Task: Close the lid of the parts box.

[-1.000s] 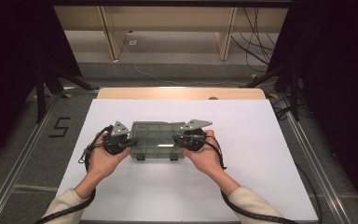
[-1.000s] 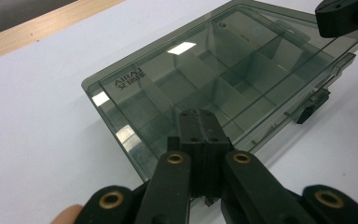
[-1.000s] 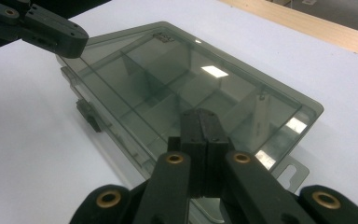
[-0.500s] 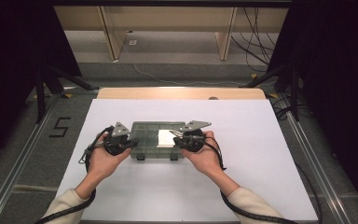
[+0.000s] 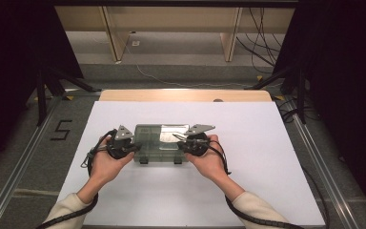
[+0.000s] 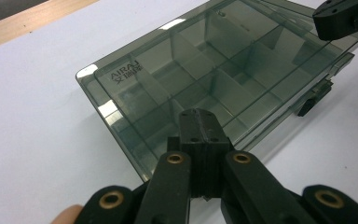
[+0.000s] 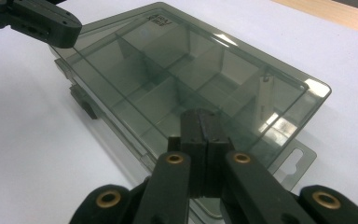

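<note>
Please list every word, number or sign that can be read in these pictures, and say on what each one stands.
"AIRAJ": printed on the lid of the organizer box, near one corner, seen upside down in the left gripper view.
Small characters under that word: too blurred to read.
"5": a black mark on the floor left of the table.

Both short ends of the smoky plastic organizer box (image 5: 159,143) lie hidden beneath the left gripper (image 5: 134,147) and right gripper (image 5: 177,139). Its lid lettering (image 6: 127,73) is too small to read surely.
</note>
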### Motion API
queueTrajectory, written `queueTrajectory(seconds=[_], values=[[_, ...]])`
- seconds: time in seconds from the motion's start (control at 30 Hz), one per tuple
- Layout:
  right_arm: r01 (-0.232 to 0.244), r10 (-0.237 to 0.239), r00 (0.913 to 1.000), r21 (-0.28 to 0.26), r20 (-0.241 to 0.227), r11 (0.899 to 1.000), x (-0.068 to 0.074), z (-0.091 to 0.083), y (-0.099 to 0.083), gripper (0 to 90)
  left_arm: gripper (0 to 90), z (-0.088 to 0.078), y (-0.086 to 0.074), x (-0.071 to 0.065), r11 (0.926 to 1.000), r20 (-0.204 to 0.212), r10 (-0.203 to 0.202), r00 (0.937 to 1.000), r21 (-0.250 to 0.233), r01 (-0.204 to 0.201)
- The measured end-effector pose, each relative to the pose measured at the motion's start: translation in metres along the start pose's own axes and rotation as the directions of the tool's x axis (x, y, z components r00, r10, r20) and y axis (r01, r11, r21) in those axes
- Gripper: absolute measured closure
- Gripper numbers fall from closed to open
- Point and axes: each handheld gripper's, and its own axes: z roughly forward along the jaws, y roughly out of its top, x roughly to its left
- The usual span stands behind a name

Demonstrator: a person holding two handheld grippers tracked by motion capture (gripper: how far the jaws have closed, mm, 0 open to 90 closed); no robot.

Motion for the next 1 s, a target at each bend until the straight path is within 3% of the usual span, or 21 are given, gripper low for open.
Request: queueTrajectory(seconds=[0.17,0.27,0.3,0.33,0.67,0.7,0.77,0.8,0.83,0.87,1.0], values=[[0.016,-0.015,0.9998,-0.019,0.014,1.000,-0.0010,0.0014,-0.0009,90.0,89.5,0.0001,-0.0002,-0.0003,1.0000,0.003,0.001,1.0000,0.002,-0.001],[0.009,-0.009,1.0000,-0.002,0.002,1.000,-0.0010,0.0004,-0.0005,90.0,89.5,0.0001,-0.0002,-0.0005,1.0000,0.003,0.004,1.0000,0.008,-0.004],[0.010,-0.010,0.9999,-0.004,0.000,1.000,-0.0010,0.0008,-0.0007,90.0,89.5,0.0000,-0.0002,0.0004,0.9998,0.008,0.015,0.9999,0.015,-0.015],[-0.002,0.002,1.0000,0.003,-0.001,1.000,-0.0003,0.0003,-0.0005,90.0,89.5,-0.0021,0.0002,0.0029,0.9975,0.015,0.050,0.9986,0.048,-0.051],[0.004,-0.004,1.0000,0.014,0.008,1.000,-0.0020,0.0030,-0.0030,90.0,89.5,0.0004,-0.0011,0.0026,0.9970,0.017,0.053,0.9984,0.055,-0.054],[-0.009,0.009,0.9999,0.019,0.007,1.000,-0.0011,0.0028,-0.0030,90.0,89.5,0.0040,-0.0022,-0.0010,0.9999,0.010,0.003,0.9999,0.016,-0.003],[-0.011,0.011,0.9999,0.011,0.011,1.000,-0.0005,0.0042,-0.0040,90.0,89.5,0.0041,-0.0024,-0.0011,0.9997,0.013,0.006,0.9999,0.025,-0.007],[-0.012,0.012,0.9998,0.001,0.017,1.000,-0.0002,0.0053,-0.0047,90.0,89.5,0.0016,-0.0019,0.0015,0.9968,0.013,0.050,0.9986,0.062,-0.051],[0.007,-0.007,0.9997,-0.006,0.022,1.000,-0.0011,0.0065,-0.0053,90.0,89.5,0.0021,-0.0021,0.0017,0.9970,0.020,0.047,0.9987,0.061,-0.048],[-0.014,0.014,0.9998,0.017,0.010,1.000,-0.0002,0.0047,-0.0045,90.0,89.5,0.0024,-0.0023,0.0016,0.9972,0.018,0.044,0.9989,0.059,-0.045],[0.006,-0.006,1.0000,0.028,0.007,1.000,-0.0017,0.0054,-0.0054,90.0,89.5,0.0032,-0.0029,0.0018,0.9968,0.016,0.050,0.9986,0.062,-0.050]])
